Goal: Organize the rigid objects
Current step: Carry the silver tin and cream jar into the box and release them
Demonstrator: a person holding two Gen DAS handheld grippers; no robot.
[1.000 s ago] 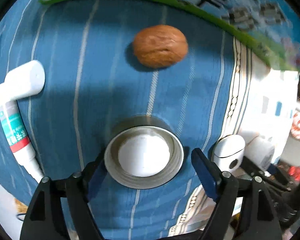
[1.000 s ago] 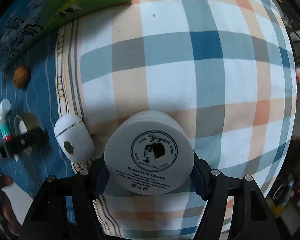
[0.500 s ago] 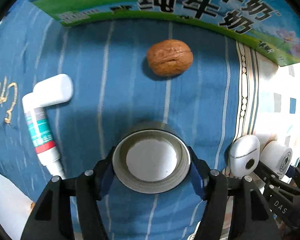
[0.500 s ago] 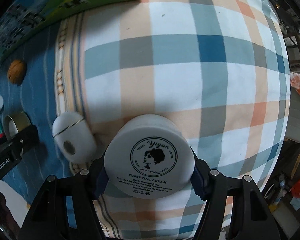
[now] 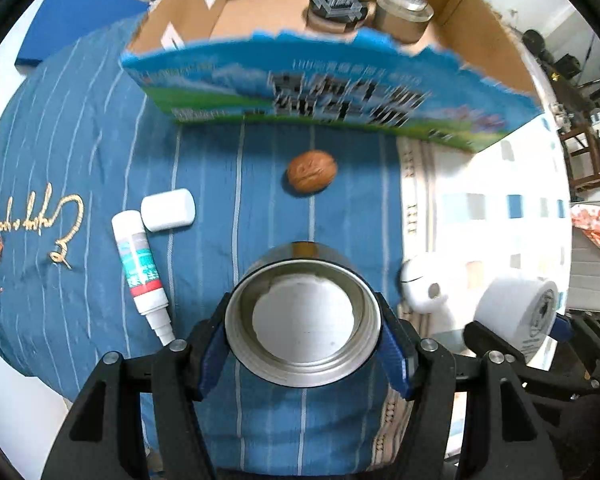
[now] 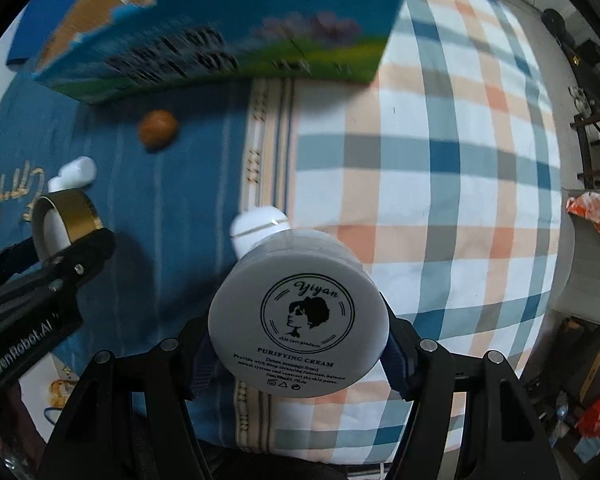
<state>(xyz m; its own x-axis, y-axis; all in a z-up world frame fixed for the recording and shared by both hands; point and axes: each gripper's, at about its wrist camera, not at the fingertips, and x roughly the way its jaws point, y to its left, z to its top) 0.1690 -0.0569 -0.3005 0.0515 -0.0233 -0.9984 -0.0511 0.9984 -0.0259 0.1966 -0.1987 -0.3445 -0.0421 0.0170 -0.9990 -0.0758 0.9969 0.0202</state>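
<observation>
The left gripper [image 5: 303, 354] is clamped on a round silver metal tin [image 5: 302, 322], its open mouth facing the camera and its axis running along the fingers, held above the blue striped cloth [image 5: 80, 272]. The right gripper [image 6: 298, 354] is clamped on a white cylindrical cream jar [image 6: 300, 316], printed base toward the camera, axis likewise along the fingers, above the plaid sheet [image 6: 440, 168]. On the blue cloth lie a brown walnut [image 5: 312, 171], long axis crosswise, and a white spray tube [image 5: 140, 270] with its nozzle toward the camera. A white egg-shaped case [image 5: 420, 288] lies nearby. Beyond stands an open cardboard milk box [image 5: 332, 92].
</observation>
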